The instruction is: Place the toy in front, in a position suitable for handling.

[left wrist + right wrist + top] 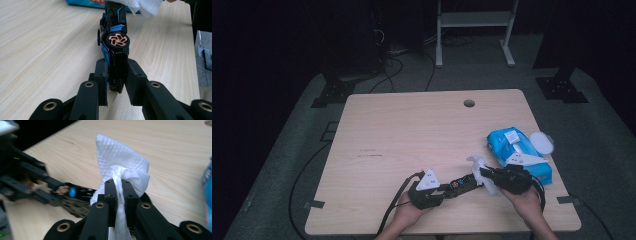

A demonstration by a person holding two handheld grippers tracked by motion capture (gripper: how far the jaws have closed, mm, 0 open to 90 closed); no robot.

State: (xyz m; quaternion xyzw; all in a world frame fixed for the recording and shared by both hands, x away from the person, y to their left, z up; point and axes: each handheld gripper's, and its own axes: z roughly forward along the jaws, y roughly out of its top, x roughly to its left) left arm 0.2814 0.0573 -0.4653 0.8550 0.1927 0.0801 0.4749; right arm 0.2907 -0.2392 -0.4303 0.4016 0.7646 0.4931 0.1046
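item: toy car, black w/ blue trim, copper wheel; held just above table near front edge, nose toward wipe
left gripper: jaws narrow, clamped on car's tail end
right gripper: jaws pinched on white wipe, bunched, touching car's far end
nearby: blue wipe pack, right side
handling: car looks rigid, light, glossy so prob slippery; grip body sides, not wheels. wipe soft, limp, tears easy
risk: car may twist in grip under rubbing
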